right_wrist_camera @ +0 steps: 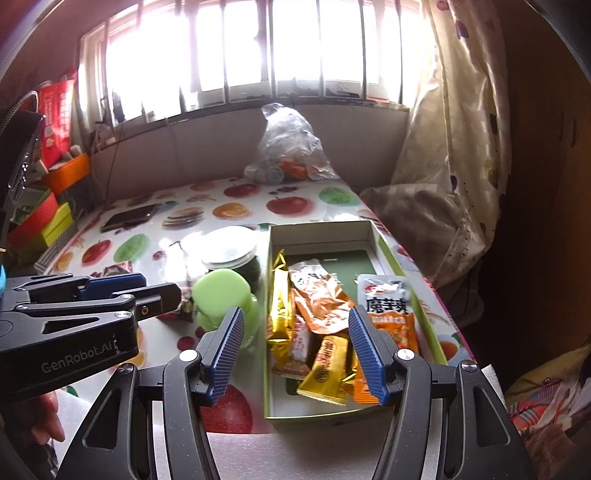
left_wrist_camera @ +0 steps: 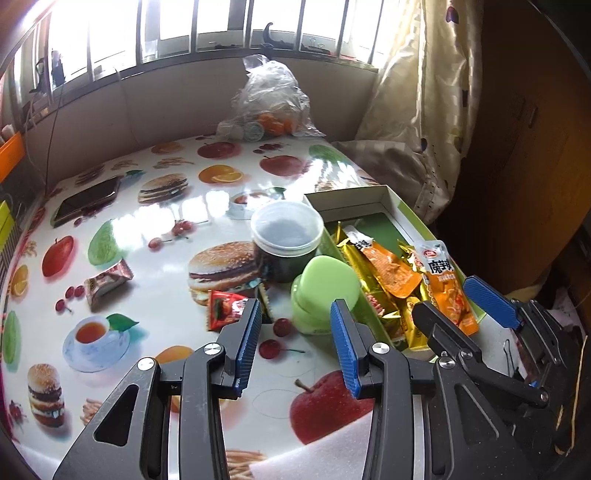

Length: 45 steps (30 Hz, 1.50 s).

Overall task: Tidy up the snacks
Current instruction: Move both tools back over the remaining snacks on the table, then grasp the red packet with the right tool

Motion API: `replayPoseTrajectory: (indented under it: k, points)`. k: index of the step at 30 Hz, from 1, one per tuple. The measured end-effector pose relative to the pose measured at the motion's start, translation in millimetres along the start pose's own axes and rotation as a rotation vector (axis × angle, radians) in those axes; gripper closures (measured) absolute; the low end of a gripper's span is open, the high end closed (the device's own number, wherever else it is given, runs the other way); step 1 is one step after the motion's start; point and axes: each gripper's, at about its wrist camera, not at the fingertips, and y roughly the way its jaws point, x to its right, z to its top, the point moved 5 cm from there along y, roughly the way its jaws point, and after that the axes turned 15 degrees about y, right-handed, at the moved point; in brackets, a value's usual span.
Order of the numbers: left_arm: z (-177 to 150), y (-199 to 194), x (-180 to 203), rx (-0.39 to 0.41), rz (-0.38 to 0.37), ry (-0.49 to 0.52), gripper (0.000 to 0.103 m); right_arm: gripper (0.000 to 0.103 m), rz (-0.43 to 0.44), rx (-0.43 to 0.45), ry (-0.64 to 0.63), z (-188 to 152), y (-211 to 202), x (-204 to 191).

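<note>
A barred window (left_wrist_camera: 221, 33) lights the fruit-print table (left_wrist_camera: 155, 229). The left tool (left_wrist_camera: 295, 332) hangs open and empty above it, close to the green container (left_wrist_camera: 325, 291). The right tool (right_wrist_camera: 295, 332) gapes empty over the snack packets (right_wrist_camera: 317, 321) in the open box (right_wrist_camera: 321, 236). A phone (left_wrist_camera: 86, 201) lies farther off, a plastic bag (left_wrist_camera: 273, 99) against the wall.
</note>
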Motion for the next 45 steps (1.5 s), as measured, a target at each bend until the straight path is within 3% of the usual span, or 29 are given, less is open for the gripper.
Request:
replayPoseTrajectory:
  k: [15, 24, 35, 45]
  points:
    - [-35, -11, -66, -0.014, 0.070, -0.132, 0.063, 0.044, 0.093, -0.036, -0.129, -4, 17, -57]
    - [-60, -10, -117, -0.045, 0.129, -0.232, 0.063, 0.044, 0.186, -0.136, -0.221, -15, 44, -105]
    - [-84, 5, -151, -0.090, 0.130, -0.292, 0.063, 0.044, 0.150, -0.306, -0.540, -37, 95, -142]
    - [-92, 16, -170, -0.114, 0.128, -0.320, 0.063, 0.044, 0.119, -0.398, -0.676, -37, 127, -148]
